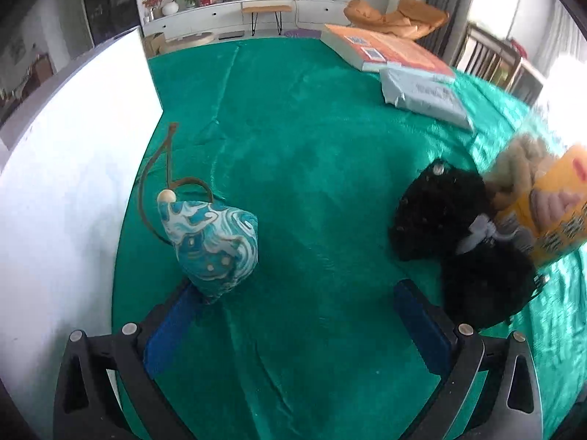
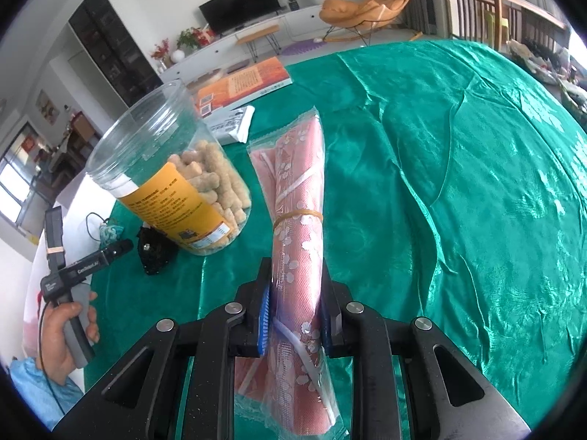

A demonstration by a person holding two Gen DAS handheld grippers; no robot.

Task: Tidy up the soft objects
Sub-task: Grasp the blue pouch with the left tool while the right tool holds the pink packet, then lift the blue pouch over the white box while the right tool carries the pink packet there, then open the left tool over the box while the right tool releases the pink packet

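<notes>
My left gripper (image 1: 297, 315) stands wide open over the green cloth. A blue-and-white patterned pouch (image 1: 211, 247) with a brown cord and a wooden bead rests against its left fingertip (image 1: 183, 304), not gripped. A black fuzzy soft thing (image 1: 440, 212) with a grey bow lies just right of the right finger. My right gripper (image 2: 295, 315) is shut on a pink rolled cloth in a clear bag (image 2: 299, 220), bound by a rubber band. In the right wrist view the left gripper (image 2: 117, 249) shows at far left, held by a hand, near the pouch (image 2: 110, 233) and the black thing (image 2: 156, 255).
A clear jar of beige snacks with an orange label (image 2: 183, 190) stands next to the black thing, blurred at the right edge of the left wrist view (image 1: 543, 201). An orange book (image 1: 389, 51) and a grey parcel (image 1: 425, 97) lie farther back. The cloth's edge (image 1: 146, 168) runs at left.
</notes>
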